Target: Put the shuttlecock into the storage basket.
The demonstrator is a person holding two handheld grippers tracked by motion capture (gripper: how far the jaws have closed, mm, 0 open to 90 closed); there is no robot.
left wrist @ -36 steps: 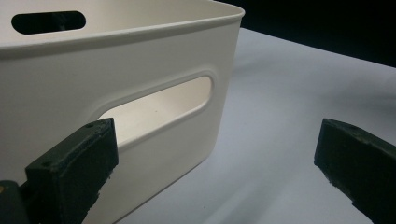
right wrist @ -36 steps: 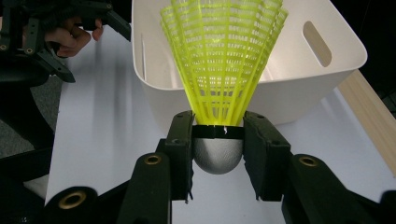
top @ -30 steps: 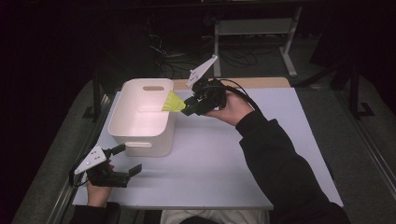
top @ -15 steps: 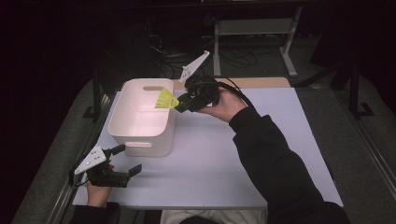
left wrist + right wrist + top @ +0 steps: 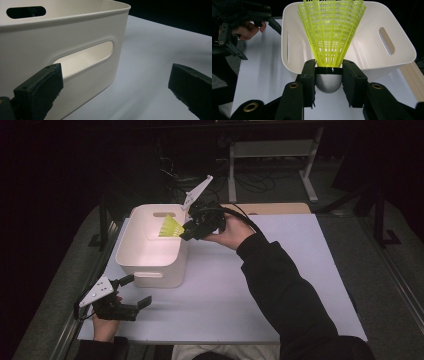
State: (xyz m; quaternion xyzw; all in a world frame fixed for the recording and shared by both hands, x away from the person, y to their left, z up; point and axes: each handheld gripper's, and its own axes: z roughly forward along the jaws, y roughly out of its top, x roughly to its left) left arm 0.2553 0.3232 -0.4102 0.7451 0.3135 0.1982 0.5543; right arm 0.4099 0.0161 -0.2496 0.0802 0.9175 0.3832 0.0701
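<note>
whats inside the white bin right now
The white bin looks empty: bare floor and walls show in the high view and the right gripper view. The yellow shuttlecock, held by the right gripper, hovers at its rim and hides part of the floor.

Yellow shuttlecock (image 5: 331, 35) skirt top and white bin (image 5: 62, 50) left side beyond frame edges.

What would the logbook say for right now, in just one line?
right hand-held gripper: shut on yellow plastic shuttlecock | above white plastic bin rim | left hand-held gripper: open, beside bin on white table
</note>
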